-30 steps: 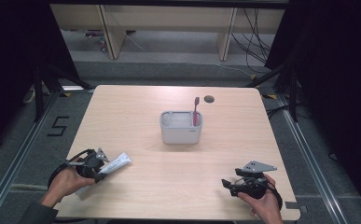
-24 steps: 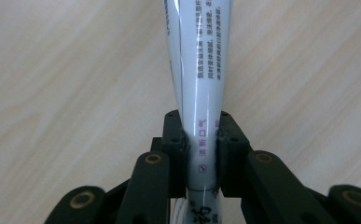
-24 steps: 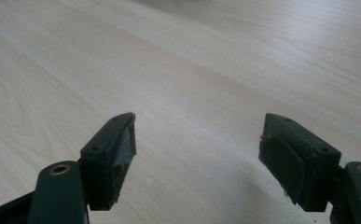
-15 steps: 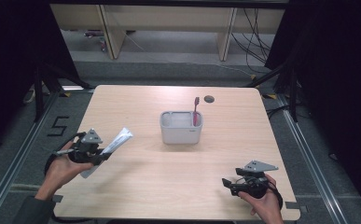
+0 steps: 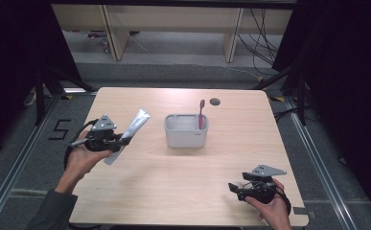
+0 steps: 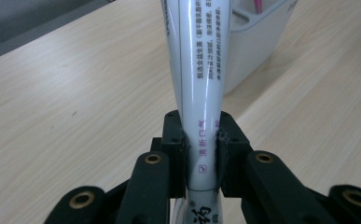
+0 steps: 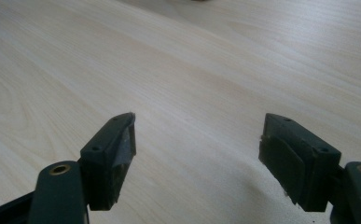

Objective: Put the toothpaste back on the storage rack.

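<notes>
A white toothpaste tube point(image 5: 131, 130) point(image 6: 197, 70) is clamped in my left gripper point(image 5: 121, 142) point(image 6: 201, 151), which is shut on it and held above the table's left side. The tube slants up and toward a grey-white holder box point(image 5: 185, 131) point(image 6: 257, 42) at the table's middle. A pink-red toothbrush point(image 5: 201, 114) stands upright in that box at its right end. My right gripper point(image 5: 235, 189) point(image 7: 197, 149) rests low near the table's front right corner, jaws wide open over bare wood with nothing between them.
The light wooden table point(image 5: 188, 191) has a dark round cable hole point(image 5: 214, 101) behind the box. Black frame rails and a dark floor surround it; shelving legs and cables lie beyond the far edge.
My left gripper has lifted the toothpaste tube off the table and carried it up and toward the box. The right gripper has stayed where it was.
</notes>
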`<move>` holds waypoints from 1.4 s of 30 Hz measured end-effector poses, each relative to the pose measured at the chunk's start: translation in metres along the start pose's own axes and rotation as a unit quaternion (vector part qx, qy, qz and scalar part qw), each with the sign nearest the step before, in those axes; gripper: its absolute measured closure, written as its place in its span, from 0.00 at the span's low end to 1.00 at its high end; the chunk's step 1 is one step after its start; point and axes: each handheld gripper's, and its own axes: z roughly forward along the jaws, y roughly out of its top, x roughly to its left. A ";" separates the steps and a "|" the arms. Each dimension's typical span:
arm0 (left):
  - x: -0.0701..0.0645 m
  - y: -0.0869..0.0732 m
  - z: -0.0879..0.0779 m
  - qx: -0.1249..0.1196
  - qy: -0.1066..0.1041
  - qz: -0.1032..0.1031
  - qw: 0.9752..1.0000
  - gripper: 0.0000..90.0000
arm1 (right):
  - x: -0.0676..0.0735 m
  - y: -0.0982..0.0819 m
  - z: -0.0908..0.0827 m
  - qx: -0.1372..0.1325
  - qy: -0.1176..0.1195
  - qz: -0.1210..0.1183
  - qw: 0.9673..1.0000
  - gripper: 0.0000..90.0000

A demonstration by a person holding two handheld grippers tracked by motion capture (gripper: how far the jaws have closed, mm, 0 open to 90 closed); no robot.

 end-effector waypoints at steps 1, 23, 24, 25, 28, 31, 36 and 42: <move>0.000 0.000 0.000 0.000 0.000 0.000 1.000 0.85 | 0.000 0.000 0.000 0.000 0.000 0.000 1.000 0.31; -0.030 0.065 0.046 -0.076 -0.020 -0.033 0.996 0.85 | 0.002 -0.001 -0.001 0.005 0.006 0.027 1.000 0.31; -0.032 0.067 0.049 -0.086 -0.020 -0.039 0.995 0.85 | 0.000 -0.001 0.000 0.002 0.010 0.012 1.000 0.31; -0.033 0.070 0.050 -0.083 -0.021 -0.037 0.996 0.85 | 0.000 -0.001 0.000 0.001 0.007 0.012 1.000 0.31; -0.038 0.080 0.056 -0.093 -0.029 -0.041 0.994 0.85 | -0.002 -0.001 0.001 -0.005 0.005 -0.003 1.000 0.31; -0.043 0.090 0.061 -0.106 -0.030 -0.040 0.993 0.85 | 0.000 -0.002 0.001 0.002 0.007 0.018 1.000 0.31; -0.050 0.108 0.070 -0.125 -0.031 -0.041 0.991 0.85 | 0.000 -0.001 0.001 -0.001 0.007 0.012 1.000 0.31; -0.052 0.117 0.081 -0.142 -0.035 -0.055 0.988 0.85 | 0.000 -0.001 0.001 -0.002 0.009 0.010 1.000 0.31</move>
